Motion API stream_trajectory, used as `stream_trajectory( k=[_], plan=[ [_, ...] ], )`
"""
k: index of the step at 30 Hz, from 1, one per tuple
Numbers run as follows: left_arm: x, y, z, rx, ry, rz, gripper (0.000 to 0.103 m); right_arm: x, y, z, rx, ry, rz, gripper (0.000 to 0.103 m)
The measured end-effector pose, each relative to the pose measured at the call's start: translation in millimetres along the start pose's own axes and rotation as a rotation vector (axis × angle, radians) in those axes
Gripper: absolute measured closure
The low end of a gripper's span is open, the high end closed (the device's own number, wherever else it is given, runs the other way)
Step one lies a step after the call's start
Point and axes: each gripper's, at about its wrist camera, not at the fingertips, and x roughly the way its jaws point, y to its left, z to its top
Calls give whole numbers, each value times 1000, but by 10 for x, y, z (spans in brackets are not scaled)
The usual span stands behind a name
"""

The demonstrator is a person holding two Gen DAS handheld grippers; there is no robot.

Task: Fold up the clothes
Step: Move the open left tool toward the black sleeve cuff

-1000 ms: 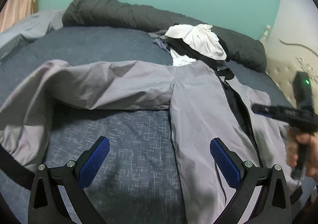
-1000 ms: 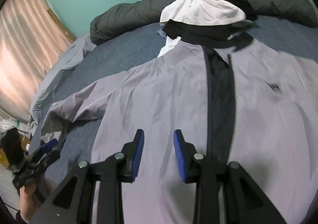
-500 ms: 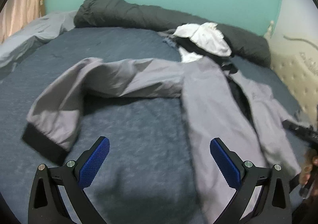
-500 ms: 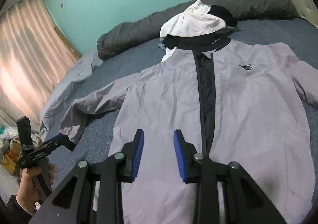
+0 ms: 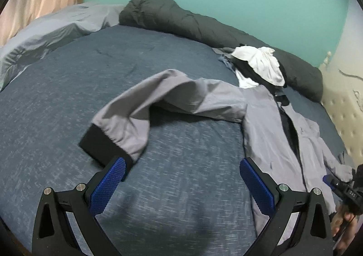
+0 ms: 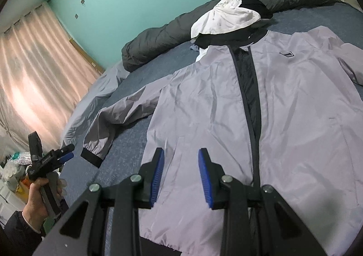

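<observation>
Hovering with both jaws spread and empty, I should pinch the jacket (image 6: 283, 106) sleeve's black cuff (image 5: 102, 144) squarely, then fold inward.

Grey jacket (image 6: 283, 108) spread flat on bed (image 6: 158, 63)

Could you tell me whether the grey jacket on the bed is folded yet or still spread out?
Spread out: the grey jacket lies flat, front up, one sleeve stretched sideways.

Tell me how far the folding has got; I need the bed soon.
Done: the grey jacket lies spread flat, front up, on the bed. In hand: nothing; the left hand-held gripper is open near the sleeve cuff, the right hand-held gripper empty over the hem. Left: every fold, plus the clothes pile.
</observation>
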Motion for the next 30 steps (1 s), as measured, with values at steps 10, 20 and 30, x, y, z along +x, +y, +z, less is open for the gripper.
stream_trajectory(
  k=[10,20,30],
  plan=[
    [95,293,-45,0,19,39,0,28,-95,-86,29,-2,-2,72],
    [272,464,-43,23,50,34,0,45,-34,-108,7,-8,0,72],
    [398,745,-17,-17,65,62,1,99,-73,-130,6,2,-13,72]
  ],
)
